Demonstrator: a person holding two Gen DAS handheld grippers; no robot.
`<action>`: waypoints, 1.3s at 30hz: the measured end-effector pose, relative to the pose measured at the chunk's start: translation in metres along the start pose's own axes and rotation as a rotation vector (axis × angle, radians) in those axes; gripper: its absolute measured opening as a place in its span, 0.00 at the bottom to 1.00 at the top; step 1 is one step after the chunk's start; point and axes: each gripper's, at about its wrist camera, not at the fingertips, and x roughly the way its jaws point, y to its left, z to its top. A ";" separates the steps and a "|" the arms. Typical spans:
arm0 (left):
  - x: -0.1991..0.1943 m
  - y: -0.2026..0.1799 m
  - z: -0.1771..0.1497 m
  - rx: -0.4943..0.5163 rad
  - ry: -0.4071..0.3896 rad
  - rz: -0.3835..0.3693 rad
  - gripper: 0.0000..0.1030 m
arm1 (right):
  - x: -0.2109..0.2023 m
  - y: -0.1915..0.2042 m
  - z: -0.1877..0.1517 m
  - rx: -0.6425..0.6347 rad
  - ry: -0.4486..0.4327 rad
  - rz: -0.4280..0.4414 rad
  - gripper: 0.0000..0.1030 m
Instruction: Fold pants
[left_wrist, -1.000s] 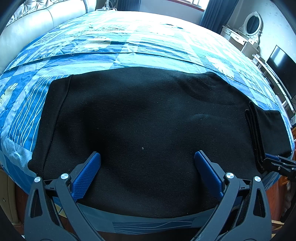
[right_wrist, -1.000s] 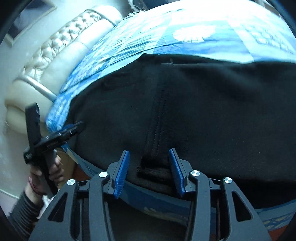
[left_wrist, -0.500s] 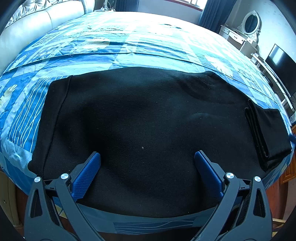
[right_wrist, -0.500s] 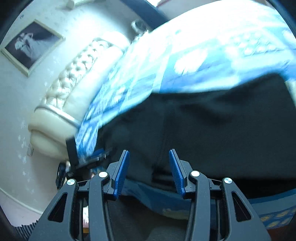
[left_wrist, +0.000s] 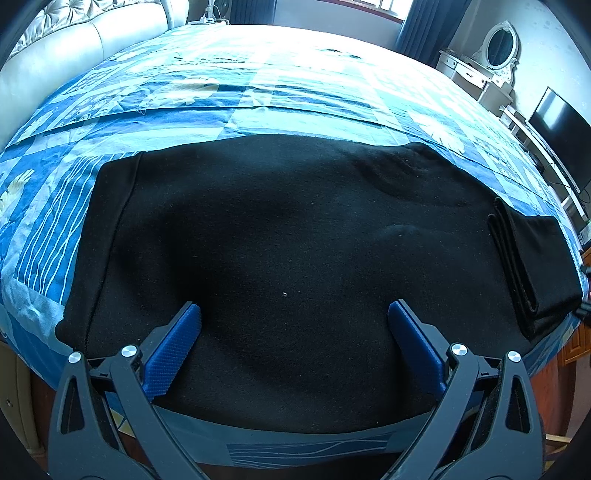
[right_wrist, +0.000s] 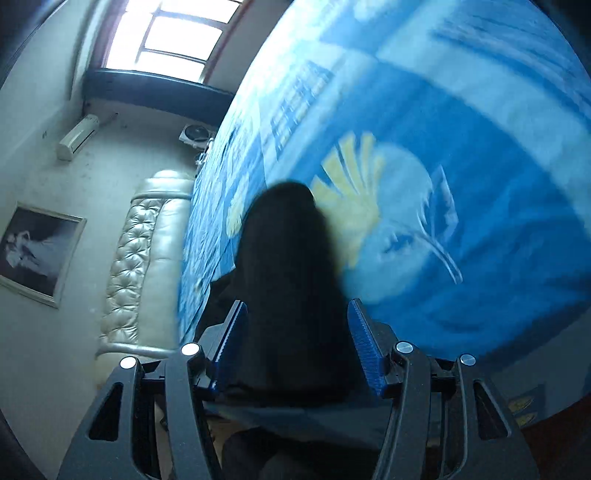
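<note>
On bed (left_wrist: 280, 92), black pants (left_wrist: 280, 240) lie flat, one end folded. Left gripper (left_wrist: 293, 325) above near edge, jaws spread, released. Right gripper (right_wrist: 293, 332) jaws apart around pants cloth; grip unclear.

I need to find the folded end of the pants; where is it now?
In the left wrist view, the folded end lies at the far right of the black pants, near the right edge of the blue bedspread.
</note>
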 end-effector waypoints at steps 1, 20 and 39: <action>0.000 0.000 0.000 0.000 0.000 0.001 0.98 | 0.003 -0.003 -0.002 -0.001 0.014 0.001 0.55; 0.000 0.000 0.000 0.001 -0.001 0.002 0.98 | -0.003 0.014 0.022 -0.090 0.002 -0.032 0.39; 0.000 0.001 -0.001 0.002 0.000 -0.002 0.98 | 0.045 0.056 0.061 -0.133 -0.094 -0.281 0.35</action>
